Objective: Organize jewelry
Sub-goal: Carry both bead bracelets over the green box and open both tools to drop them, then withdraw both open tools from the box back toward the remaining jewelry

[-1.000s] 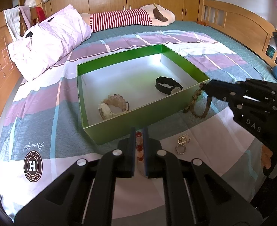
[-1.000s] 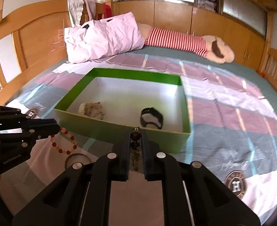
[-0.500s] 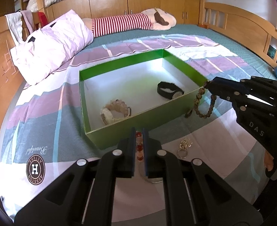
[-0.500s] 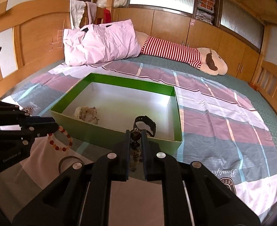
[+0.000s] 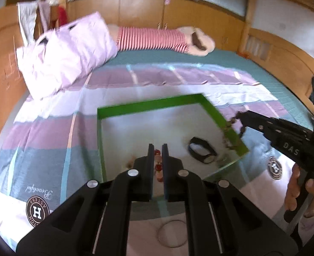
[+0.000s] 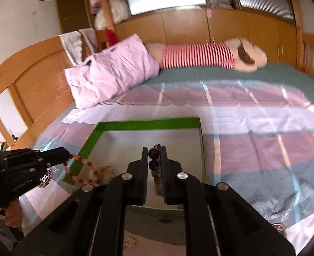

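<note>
Both grippers have advanced from in front of the green box (image 5: pixel 212 106) to positions over its white interior. The left gripper (image 5: pixel 157 149) now carries the red bead bracelet (image 6: pixel 80 160) above the box floor. The right gripper (image 6: pixel 154 149) now carries the brown bead bracelet (image 6: pixel 153 160) across the right wall.

Striped bed (image 5: pixel 50 132), green box (image 5: pixel 148 104), pink pillow (image 5: pixel 65 51), plush (striped) (image 5: pixel 152 38), ring (image 5: pixel 171 233)

Red bead bracelet (image 5: pixel 158 166) and brown bead bracelet (image 6: pixel 154 164) hanging over green box (image 5: pixel 148 106)
</note>
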Demonstrator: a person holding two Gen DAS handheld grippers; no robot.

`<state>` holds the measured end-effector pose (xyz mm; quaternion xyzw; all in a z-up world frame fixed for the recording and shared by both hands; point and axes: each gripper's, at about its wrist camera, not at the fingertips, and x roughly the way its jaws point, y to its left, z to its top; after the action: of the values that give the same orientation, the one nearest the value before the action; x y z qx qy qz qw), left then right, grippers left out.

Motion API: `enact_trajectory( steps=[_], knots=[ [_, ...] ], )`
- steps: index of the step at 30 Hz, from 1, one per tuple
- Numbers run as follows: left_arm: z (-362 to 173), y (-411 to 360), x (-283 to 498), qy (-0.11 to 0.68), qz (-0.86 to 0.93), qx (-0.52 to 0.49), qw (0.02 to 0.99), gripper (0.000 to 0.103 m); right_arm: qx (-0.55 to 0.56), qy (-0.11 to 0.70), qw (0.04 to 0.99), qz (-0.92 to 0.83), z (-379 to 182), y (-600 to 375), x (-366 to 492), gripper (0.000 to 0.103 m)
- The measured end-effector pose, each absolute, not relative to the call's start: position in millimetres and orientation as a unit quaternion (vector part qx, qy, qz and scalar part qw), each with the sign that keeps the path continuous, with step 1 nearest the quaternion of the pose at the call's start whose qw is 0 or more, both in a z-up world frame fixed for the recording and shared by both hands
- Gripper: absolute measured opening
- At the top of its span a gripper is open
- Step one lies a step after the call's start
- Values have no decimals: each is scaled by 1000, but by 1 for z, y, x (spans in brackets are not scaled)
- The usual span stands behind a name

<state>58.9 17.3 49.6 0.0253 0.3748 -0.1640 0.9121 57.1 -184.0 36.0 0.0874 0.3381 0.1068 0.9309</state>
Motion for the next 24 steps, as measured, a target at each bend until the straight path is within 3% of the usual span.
enact_trajectory(
  steps=[5, 6, 7, 8, 9, 14, 16, 18, 24],
  knots=[
    [22, 20, 76, 415, -156, 23, 896, 8, 85, 374, 918, 97, 17, -182, 65, 12],
    [20, 21, 77, 416, -152, 22, 896, 11, 80, 379, 916, 102, 17, -180, 65, 20],
    [19, 23, 77, 417, -148, 19, 897, 23, 77, 383, 914, 107, 19, -179, 63, 31],
    [20, 24, 77, 416, -148, 15, 897, 32, 76, 381, 915, 109, 22, -179, 60, 54],
    [23, 26, 75, 413, -148, 12, 899, 33, 81, 367, 920, 111, 28, -178, 52, 62],
    [30, 29, 52, 403, -163, 24, 900, 33, 92, 385, 907, 142, 33, -182, 24, 62],
    [28, 29, 34, 409, -183, 30, 893, 38, 82, 415, 894, 144, 21, -179, 17, 62],
    [19, 25, 19, 419, -189, 52, 887, 46, 56, 447, 884, 127, 2, -173, 12, 62],
    [-28, 12, 5, 474, -159, 125, 857, 50, 37, 488, 863, 126, -34, -158, 16, 62]
  ],
)
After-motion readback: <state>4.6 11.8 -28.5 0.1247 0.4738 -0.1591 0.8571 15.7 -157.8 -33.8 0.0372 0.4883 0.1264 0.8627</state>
